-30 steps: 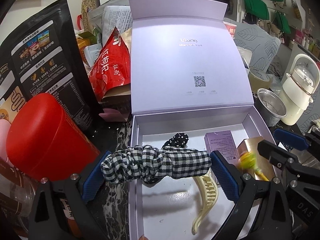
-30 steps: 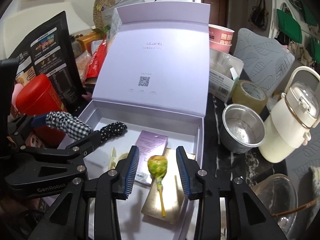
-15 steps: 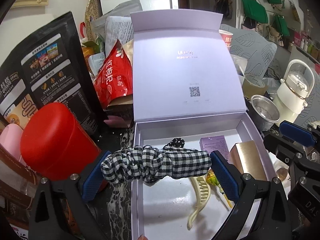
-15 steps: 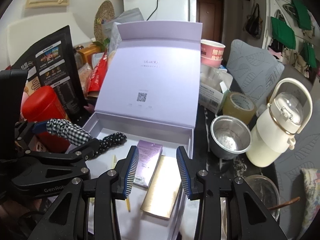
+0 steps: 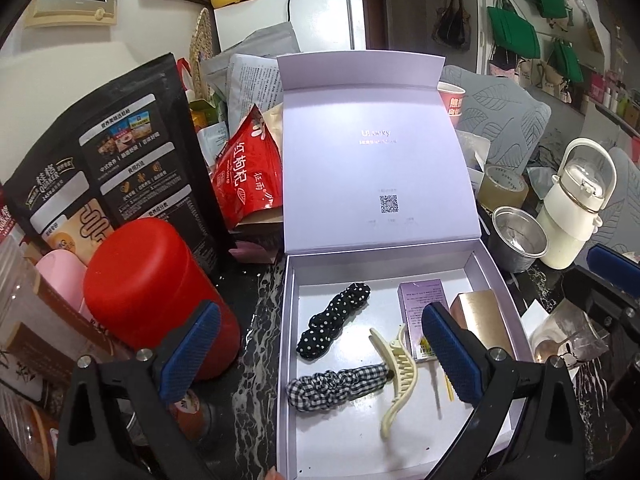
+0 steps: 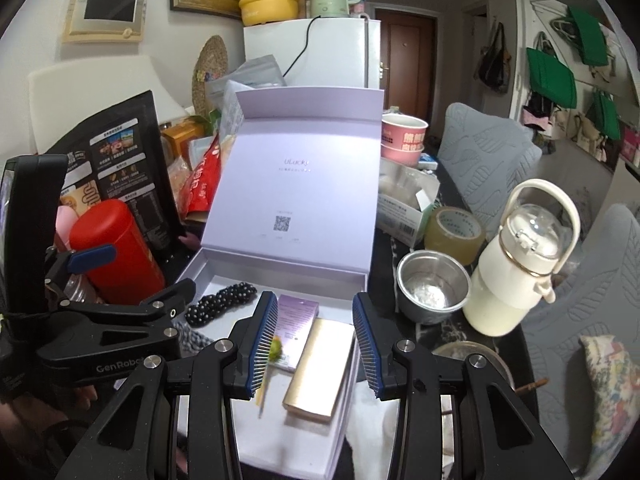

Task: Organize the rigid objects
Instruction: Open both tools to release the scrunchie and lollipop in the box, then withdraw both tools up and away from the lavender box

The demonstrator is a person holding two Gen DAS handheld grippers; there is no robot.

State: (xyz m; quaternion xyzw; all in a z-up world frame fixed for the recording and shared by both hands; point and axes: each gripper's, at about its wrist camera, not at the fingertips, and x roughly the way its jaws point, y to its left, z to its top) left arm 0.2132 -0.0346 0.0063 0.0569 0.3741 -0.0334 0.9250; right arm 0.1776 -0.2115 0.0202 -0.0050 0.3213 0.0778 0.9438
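An open lavender box (image 5: 352, 440) holds a black-and-white checked scrunchie (image 5: 340, 386), a polka-dot scrunchie (image 5: 334, 326), a cream hair claw (image 5: 396, 376), a small purple carton (image 5: 420, 312) and a gold box (image 5: 480, 316). My left gripper (image 5: 320, 352) hangs open above the box's left half with nothing between its fingers. In the right wrist view, my right gripper (image 6: 315, 344) is open and empty over the gold box (image 6: 320, 368). A green-yellow lollipop (image 6: 275, 350) lies beside the purple carton (image 6: 296, 316), just behind the right gripper's left finger. The left gripper (image 6: 120, 312) shows at the left.
A red canister (image 5: 152, 292), a black food bag (image 5: 108, 160) and a red snack bag (image 5: 248, 172) crowd the box's left side. On its right stand a steel cup (image 5: 518, 240), a white bottle (image 5: 576, 208), a tape roll (image 5: 502, 190) and a glass bowl (image 5: 560, 344).
The checked scrunchie, stretched between the left gripper's fingers before, now lies in the box. The lollipop moved off the gold box onto the box floor. Both grippers rose and drew back.
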